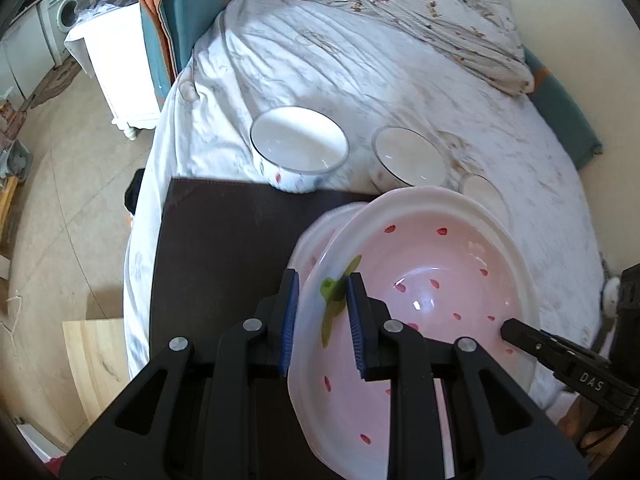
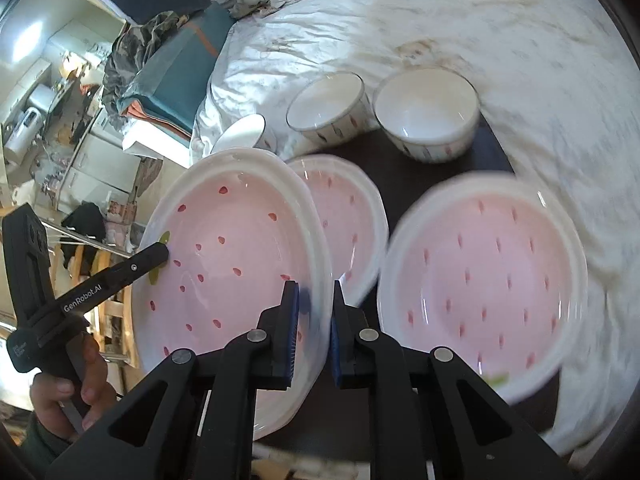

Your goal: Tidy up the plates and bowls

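Pinching opposite rims, left gripper [image 1: 323, 292] and right gripper [image 2: 314, 300] hold pink plate [image 2: 240, 256].

Rumpled white bedsheet [image 1: 360, 80], dark mat [image 1: 224, 240], washing machine [image 1: 66, 14], white cabinet [image 1: 120, 76].

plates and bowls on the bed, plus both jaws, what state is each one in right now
held pink plate: lifted and tilted, gripped at opposite rims by both grippers
left gripper: jaws shut on the plate's rim
right gripper: jaws shut on the plate's rim
second pink plate: lying on the dark mat, partly hidden
third pink plate: lying on the mat, blurred
three white bowls: upright, empty
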`<state>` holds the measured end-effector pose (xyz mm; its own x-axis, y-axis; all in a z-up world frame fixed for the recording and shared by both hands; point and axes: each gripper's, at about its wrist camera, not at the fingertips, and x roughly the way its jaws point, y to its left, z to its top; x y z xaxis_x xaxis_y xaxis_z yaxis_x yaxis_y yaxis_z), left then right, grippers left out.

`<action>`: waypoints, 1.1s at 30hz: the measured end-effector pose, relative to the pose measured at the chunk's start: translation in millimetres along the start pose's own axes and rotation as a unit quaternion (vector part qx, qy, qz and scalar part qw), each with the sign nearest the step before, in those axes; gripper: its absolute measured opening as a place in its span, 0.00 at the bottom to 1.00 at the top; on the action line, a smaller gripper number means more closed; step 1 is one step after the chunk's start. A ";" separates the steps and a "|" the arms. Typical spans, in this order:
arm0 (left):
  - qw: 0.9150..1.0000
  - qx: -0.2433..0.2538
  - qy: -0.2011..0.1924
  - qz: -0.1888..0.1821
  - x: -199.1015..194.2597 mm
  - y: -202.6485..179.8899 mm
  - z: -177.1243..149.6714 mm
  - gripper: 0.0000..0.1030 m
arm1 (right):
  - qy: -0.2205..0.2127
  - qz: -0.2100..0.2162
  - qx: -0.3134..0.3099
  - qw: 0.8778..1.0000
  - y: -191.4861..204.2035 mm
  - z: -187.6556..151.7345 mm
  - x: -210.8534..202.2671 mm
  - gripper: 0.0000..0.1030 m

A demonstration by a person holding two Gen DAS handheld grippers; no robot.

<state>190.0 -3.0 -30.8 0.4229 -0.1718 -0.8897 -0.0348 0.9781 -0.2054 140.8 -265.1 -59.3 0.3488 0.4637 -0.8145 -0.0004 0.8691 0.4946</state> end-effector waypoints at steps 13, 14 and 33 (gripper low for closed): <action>0.998 -0.012 0.046 0.034 83.1 0.8 13.2 0.20 | 0.064 -0.028 0.022 0.997 -23.9 44.4 77.9 0.16; 0.998 -0.014 0.049 0.034 85.0 1.2 13.6 0.20 | 0.068 -0.028 0.026 0.997 -25.4 43.9 81.5 0.16; 0.996 -0.006 0.067 0.063 103.5 -4.9 10.4 0.24 | 0.099 -0.044 0.054 0.993 -34.8 45.7 105.8 0.19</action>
<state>243.4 -24.4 -117.6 0.2904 -0.0633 -0.9548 -0.0907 0.9915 -0.0934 220.6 -254.1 -148.8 0.1528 0.4210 -0.8941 0.1268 0.8889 0.4402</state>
